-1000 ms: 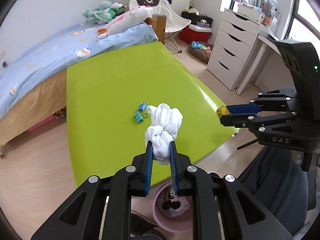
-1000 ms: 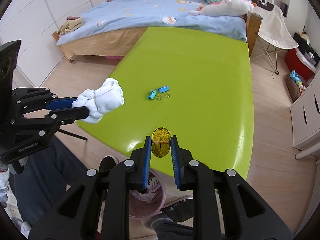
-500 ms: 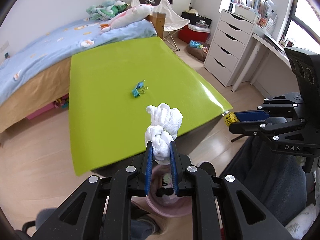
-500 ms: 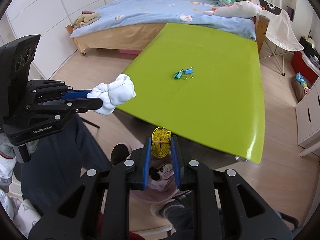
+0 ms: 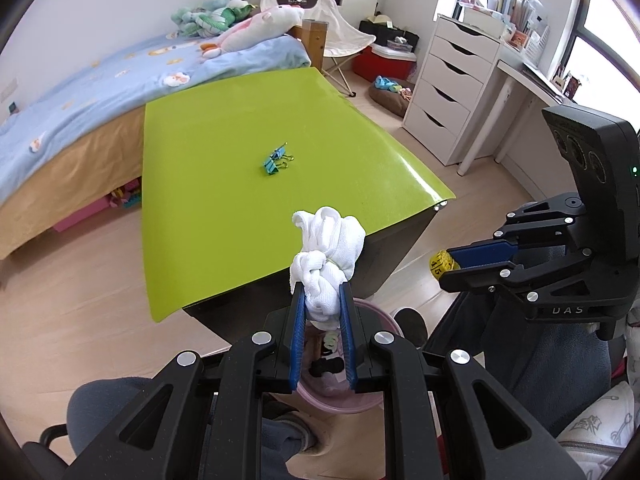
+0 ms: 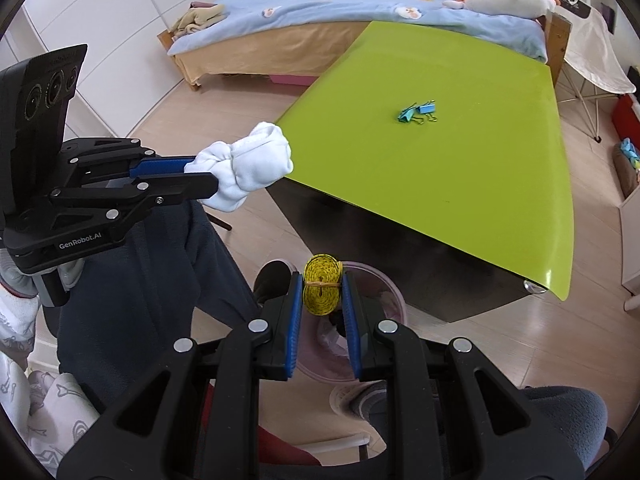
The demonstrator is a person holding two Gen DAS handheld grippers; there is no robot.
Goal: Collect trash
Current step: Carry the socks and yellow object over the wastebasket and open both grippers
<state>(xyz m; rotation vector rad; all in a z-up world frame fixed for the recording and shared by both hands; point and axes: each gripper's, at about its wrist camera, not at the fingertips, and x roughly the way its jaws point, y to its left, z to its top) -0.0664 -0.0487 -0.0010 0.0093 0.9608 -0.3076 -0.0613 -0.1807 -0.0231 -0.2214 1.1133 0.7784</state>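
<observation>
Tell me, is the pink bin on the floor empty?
Not empty. Past the left hand-held gripper holding the white sock, the pink bin shows dark and pale bits inside.

A home bedroom is showing here. A bed [image 5: 80, 92] with a pale blue cover is running along the wall, and soft toys [image 5: 240, 28] are lying at its head. A white chest of drawers [image 5: 452, 92] is standing by the window beside a desk [image 5: 532, 80], with books [image 5: 500, 2] piling on top. A folding chair [image 5: 340, 36] is sitting in the corner, and a green table [image 5: 240, 200] is filling the middle of the wooden floor [image 5: 60, 300].
</observation>
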